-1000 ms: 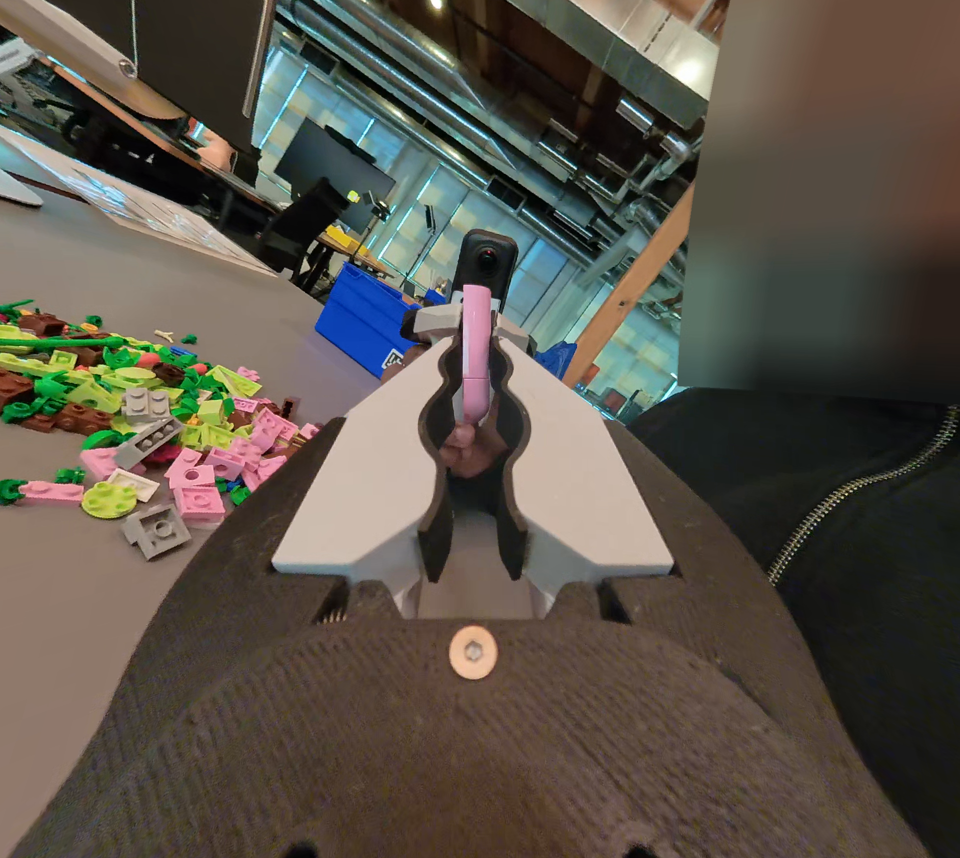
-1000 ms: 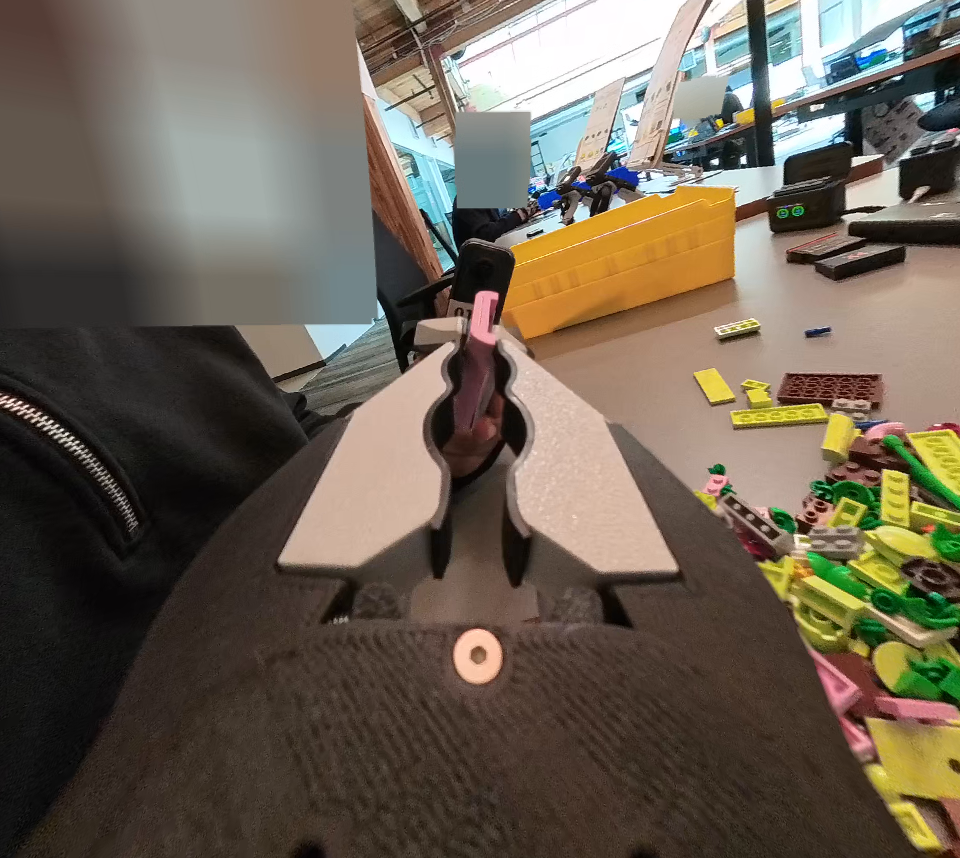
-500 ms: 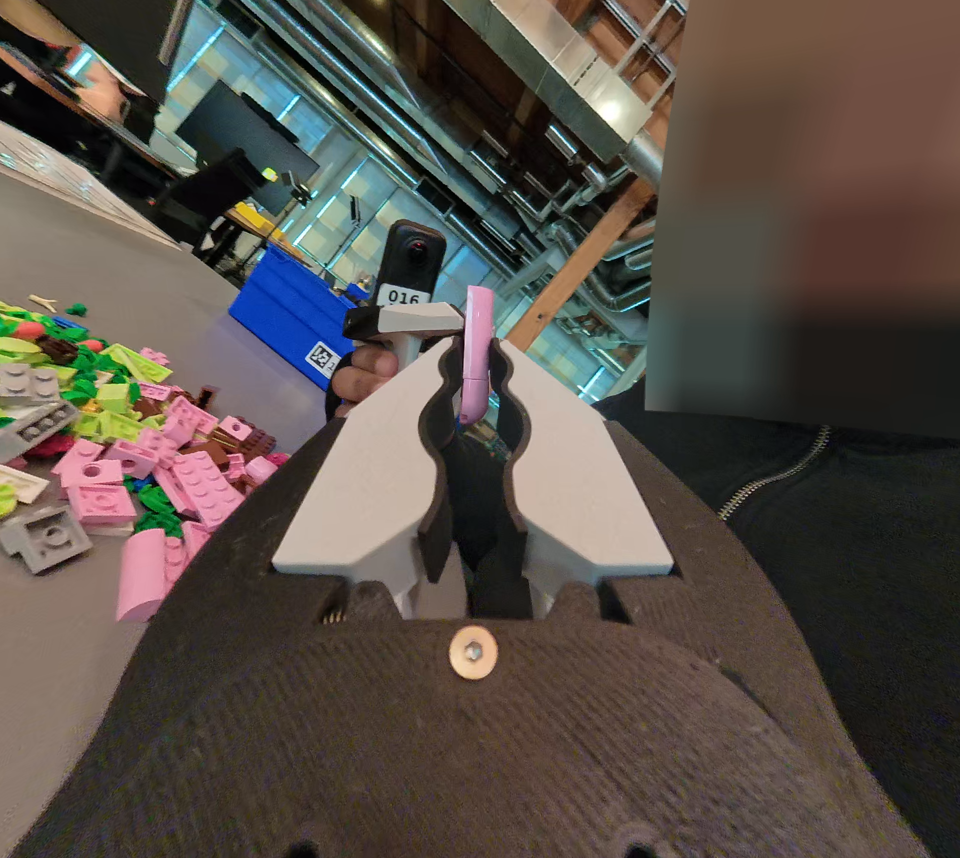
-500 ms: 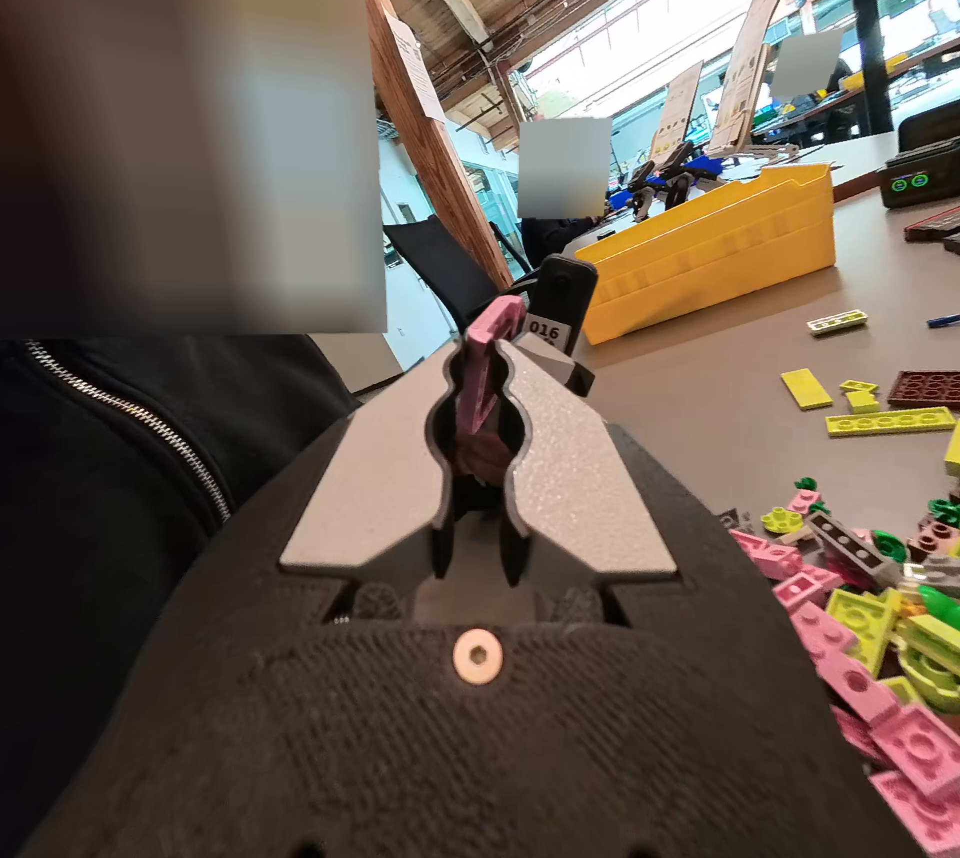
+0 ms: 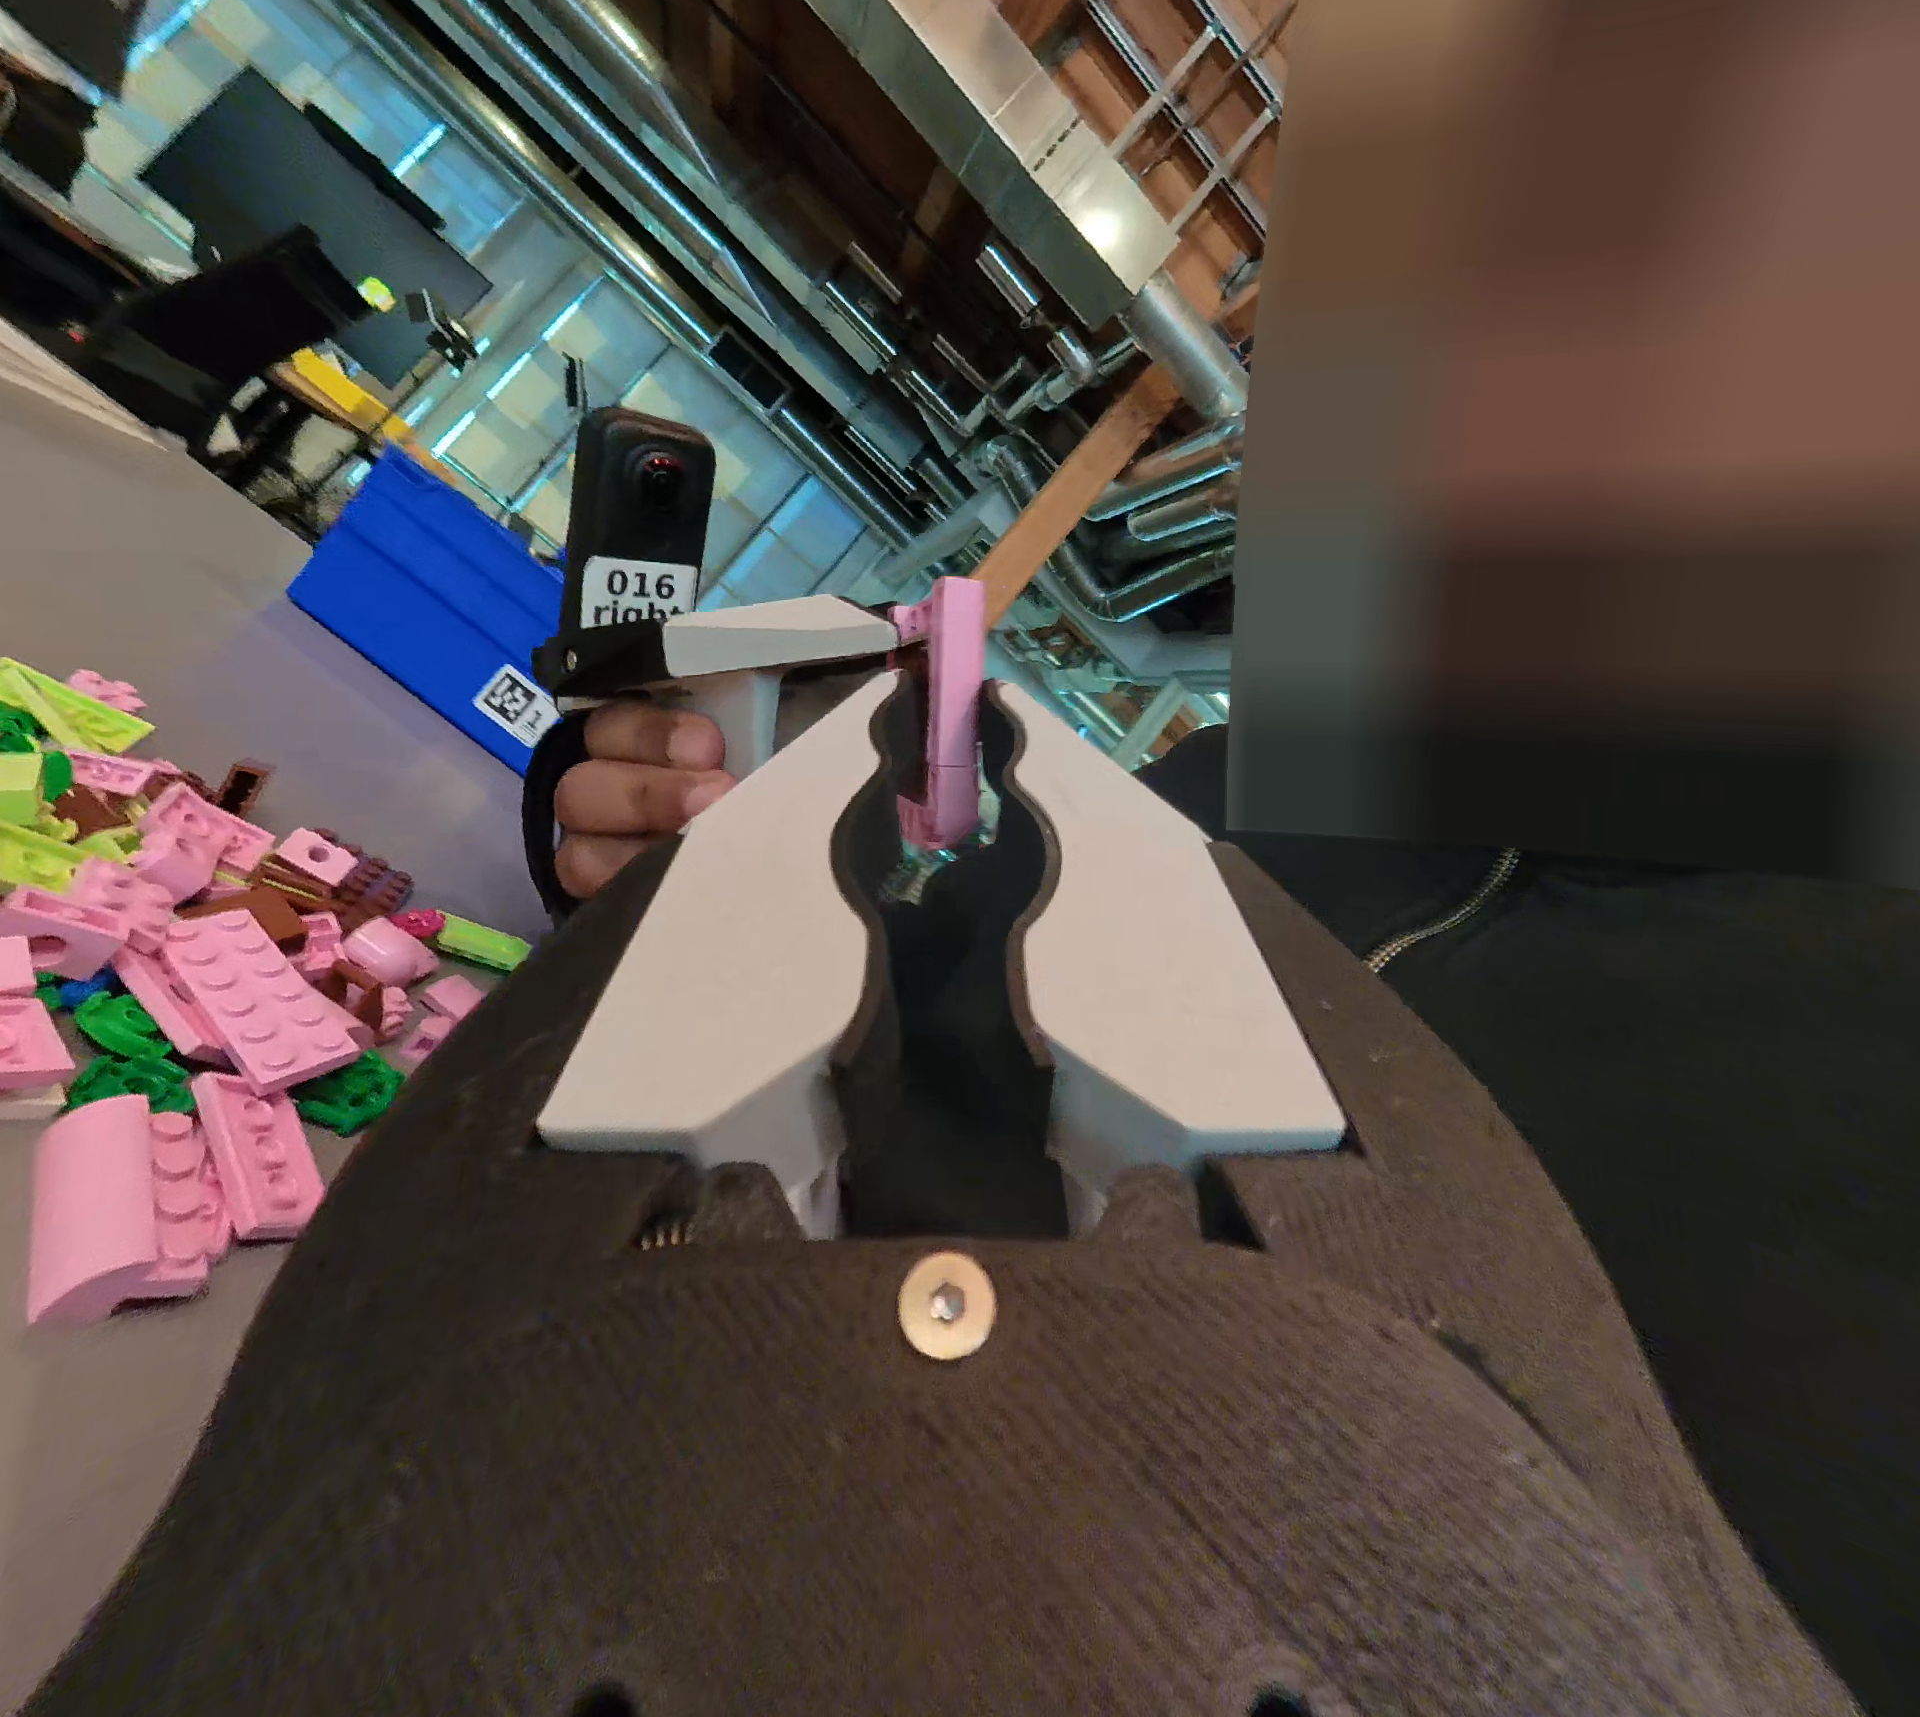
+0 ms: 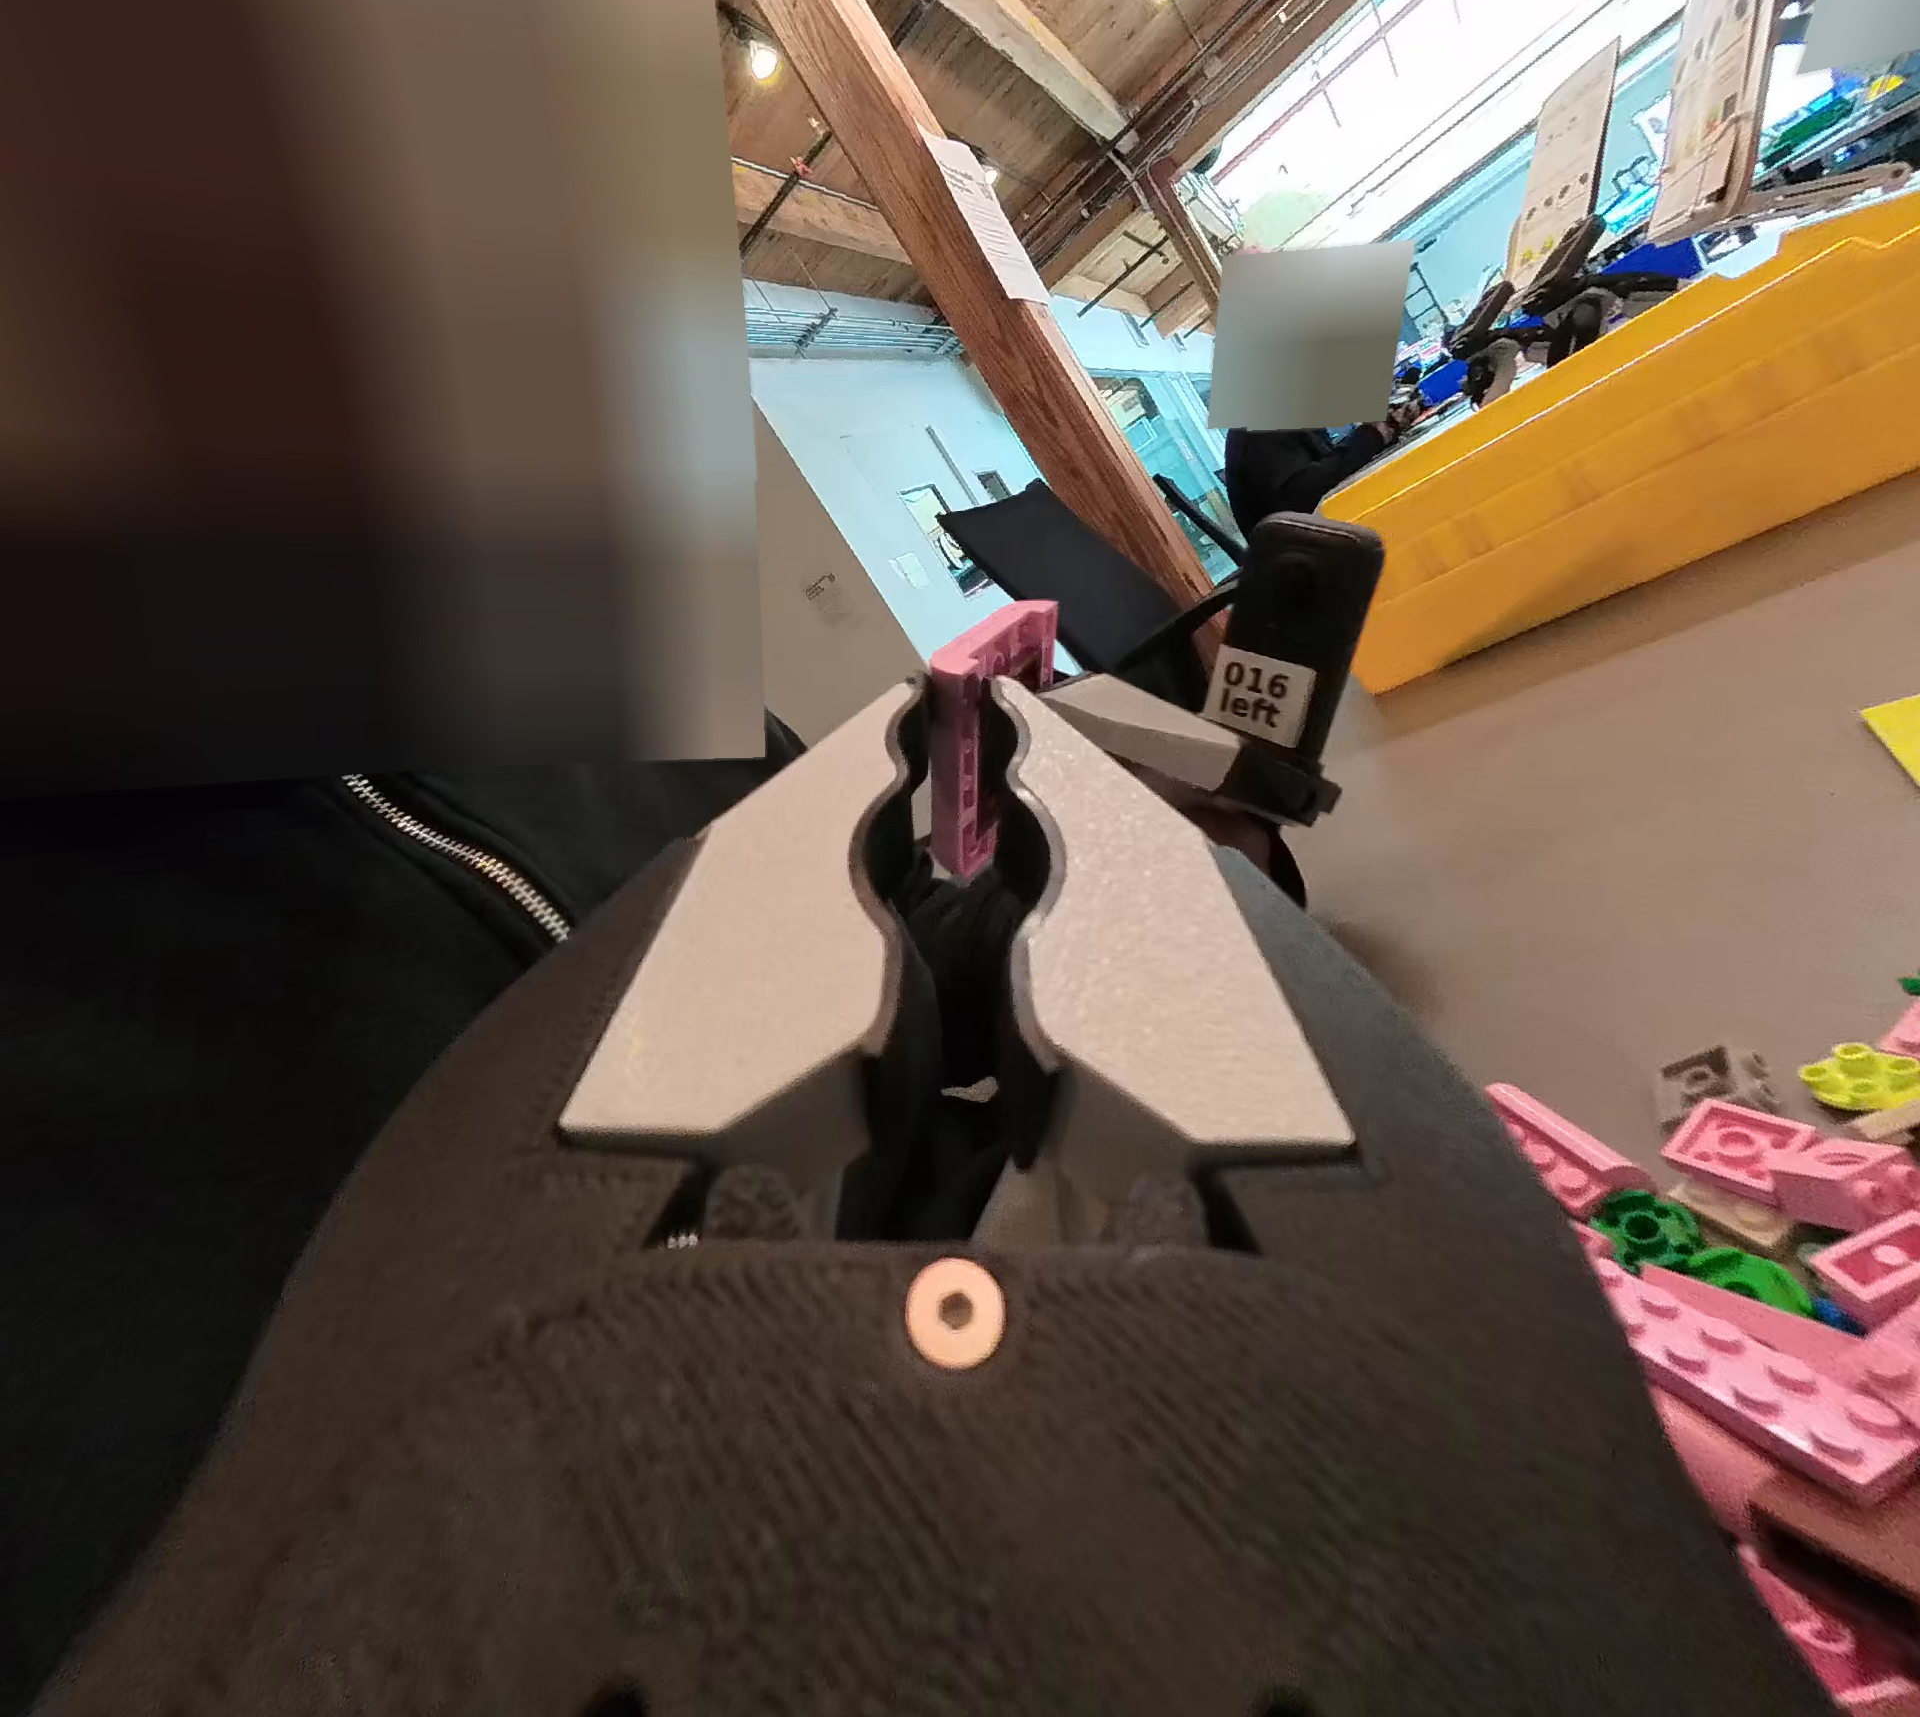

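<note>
Both grippers tilt upward, tips meeting at frame centre. Clamped between the left gripper (image 5: 943,711) fingers stands a pink piece (image 5: 948,722), upright; the right gripper (image 5: 894,633) comes in from the left, its tip touching that piece's top. From the right wrist view, the right gripper (image 6: 961,711) pinches a pink plate (image 6: 977,753) edge-on. Loose bricks (image 5: 197,971) lie on the grey table (image 5: 208,628) at lower left.
</note>
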`<state>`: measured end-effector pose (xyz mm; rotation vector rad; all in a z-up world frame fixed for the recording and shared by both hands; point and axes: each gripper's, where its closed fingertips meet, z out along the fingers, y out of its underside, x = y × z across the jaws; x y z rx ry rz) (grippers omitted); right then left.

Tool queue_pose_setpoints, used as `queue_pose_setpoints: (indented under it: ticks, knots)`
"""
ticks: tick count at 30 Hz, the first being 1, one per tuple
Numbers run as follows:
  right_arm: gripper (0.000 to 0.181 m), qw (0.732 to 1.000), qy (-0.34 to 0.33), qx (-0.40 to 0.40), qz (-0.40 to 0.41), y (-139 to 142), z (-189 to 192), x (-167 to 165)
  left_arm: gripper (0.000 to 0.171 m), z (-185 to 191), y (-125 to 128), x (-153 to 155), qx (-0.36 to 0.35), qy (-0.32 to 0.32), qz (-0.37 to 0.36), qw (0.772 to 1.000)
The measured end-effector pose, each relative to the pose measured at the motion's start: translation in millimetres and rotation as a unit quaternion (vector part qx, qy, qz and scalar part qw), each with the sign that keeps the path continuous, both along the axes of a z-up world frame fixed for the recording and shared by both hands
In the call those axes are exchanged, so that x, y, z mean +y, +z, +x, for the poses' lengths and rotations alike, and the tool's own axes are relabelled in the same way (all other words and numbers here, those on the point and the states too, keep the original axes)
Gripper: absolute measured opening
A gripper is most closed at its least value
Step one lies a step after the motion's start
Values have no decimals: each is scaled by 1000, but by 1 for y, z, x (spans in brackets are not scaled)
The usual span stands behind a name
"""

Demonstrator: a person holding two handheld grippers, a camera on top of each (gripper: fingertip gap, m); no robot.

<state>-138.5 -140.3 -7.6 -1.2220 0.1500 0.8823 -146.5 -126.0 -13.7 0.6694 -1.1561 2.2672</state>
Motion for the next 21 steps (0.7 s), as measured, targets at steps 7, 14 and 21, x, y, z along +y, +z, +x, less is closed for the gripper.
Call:
queue_pose_setpoints:
  ticks: [7,14,21]
  knots:
    - [5,995,-28,-75,-64,-16,-3,7,21,-2,-6,-12,-65,71,87,992]
    - [5,984,-61,-159,-49,-12,-9,5,5,-4,-7,-16,-147,141,156,966]
    - [11,929,-167,-329,-36,-9,-5,-3,6,-5,-17,-21,-416,371,369,744]
